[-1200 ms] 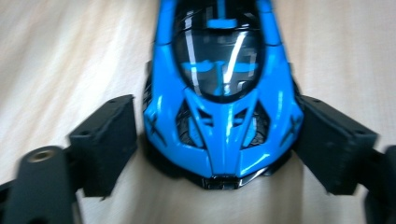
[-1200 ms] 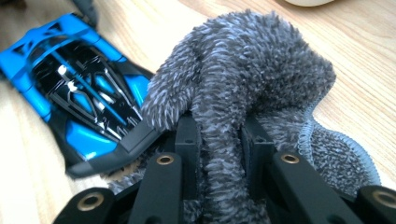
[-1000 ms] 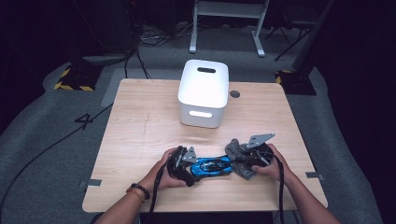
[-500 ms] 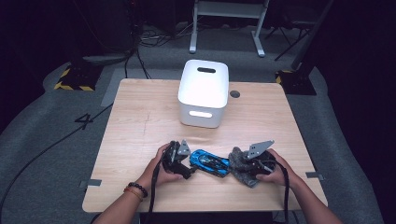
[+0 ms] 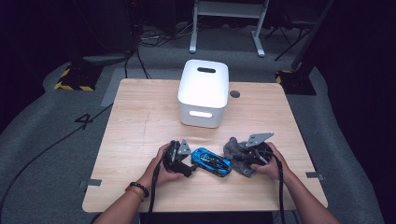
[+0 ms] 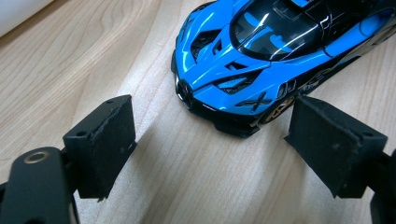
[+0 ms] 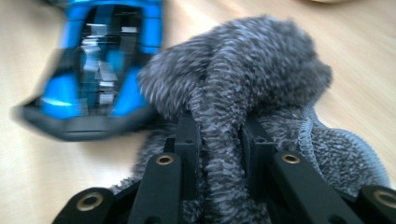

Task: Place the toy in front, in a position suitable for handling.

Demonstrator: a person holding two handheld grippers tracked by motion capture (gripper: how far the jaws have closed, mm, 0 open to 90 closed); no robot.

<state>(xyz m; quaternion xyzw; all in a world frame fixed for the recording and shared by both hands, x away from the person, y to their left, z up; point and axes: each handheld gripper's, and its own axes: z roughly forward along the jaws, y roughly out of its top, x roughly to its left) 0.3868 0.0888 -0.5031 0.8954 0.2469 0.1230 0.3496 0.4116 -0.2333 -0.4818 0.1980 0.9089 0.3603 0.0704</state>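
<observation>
A blue and black toy car lies on the wooden table near its front edge. My left gripper is at the car's nose. In the left gripper view the car sits just ahead of my left gripper. Its jaws have just been closing and still stand apart, with only the nose's tip reaching between them, untouched. My right gripper is shut on a grey fuzzy cloth at the car's tail. In the right gripper view the cloth bulges above my right gripper, beside the car.
A white box-shaped bin with a slot in its top stands at the table's middle back. A small dark round disc sits to its right. Cables trail from both grippers over the front edge.
The left gripper's jaws have narrowed at the car's nose. The car now lies slightly slanted. The right gripper with the cloth has shifted a little at the car's tail.
</observation>
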